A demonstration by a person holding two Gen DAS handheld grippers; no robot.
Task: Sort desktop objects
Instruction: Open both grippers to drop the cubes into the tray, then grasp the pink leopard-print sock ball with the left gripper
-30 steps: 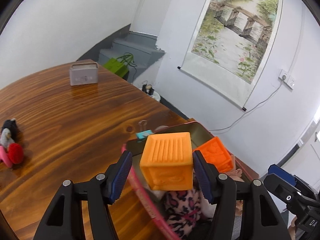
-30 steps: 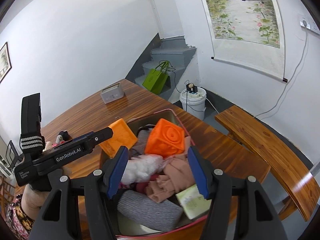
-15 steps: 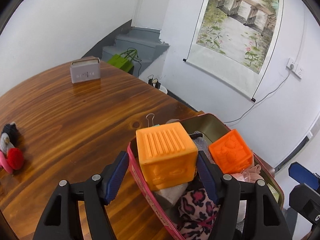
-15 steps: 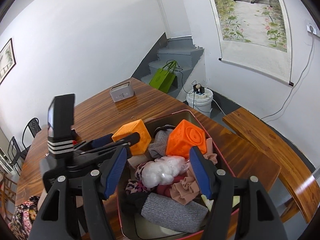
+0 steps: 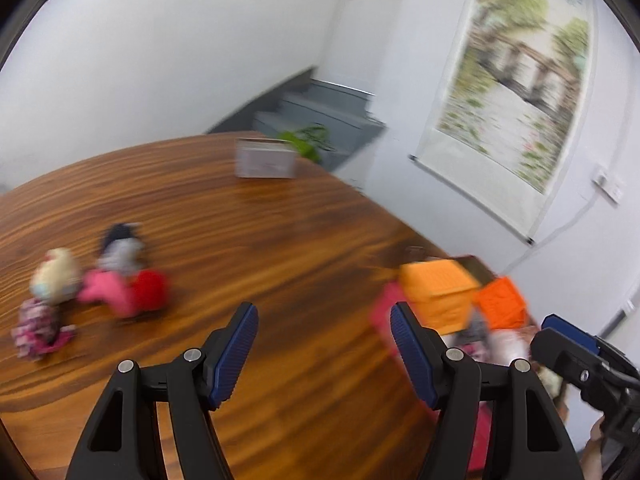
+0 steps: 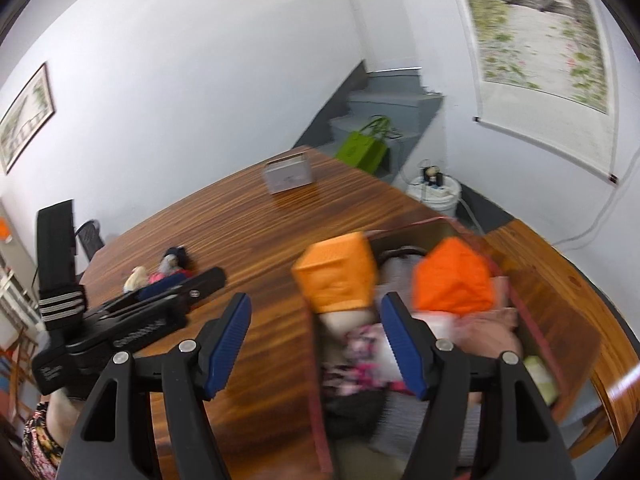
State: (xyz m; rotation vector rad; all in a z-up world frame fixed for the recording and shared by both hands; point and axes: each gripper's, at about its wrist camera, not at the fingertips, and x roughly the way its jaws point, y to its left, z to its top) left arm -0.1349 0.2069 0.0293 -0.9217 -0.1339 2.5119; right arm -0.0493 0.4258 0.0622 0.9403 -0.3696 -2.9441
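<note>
Across the wooden table (image 5: 304,264), both views are smeared by motion, so small details are hard to make out. Everything below is placed against the pink-rimmed tin box (image 6: 532,320) at the table's edge. Its near end is cut off by the frame in the right wrist view, and in the left wrist view most of it hides behind the left gripper's finger. Two orange cubes sit on top of its heaped contents: a lighter ribbed cube (image 6: 336,276) at the box's left rim and a deeper orange cube (image 6: 454,278) just beside it, further in. Under them lie crumpled fabric pieces, too blurred to count.

Well apart from the box, out on the bare wood, a cluster of soft items (image 5: 92,284) lies together; about five show, among them one red, one pink, one cream and one dark, though blur merges their edges. One grey tissue box (image 5: 266,160) stands far beyond the tin.

The left gripper (image 5: 324,340) hovers over bare table beside the box, jaws apart with nothing between them, having just widened. The right gripper (image 6: 316,340) hangs at the box's left rim, jaws likewise just widened, apart and empty.
</note>
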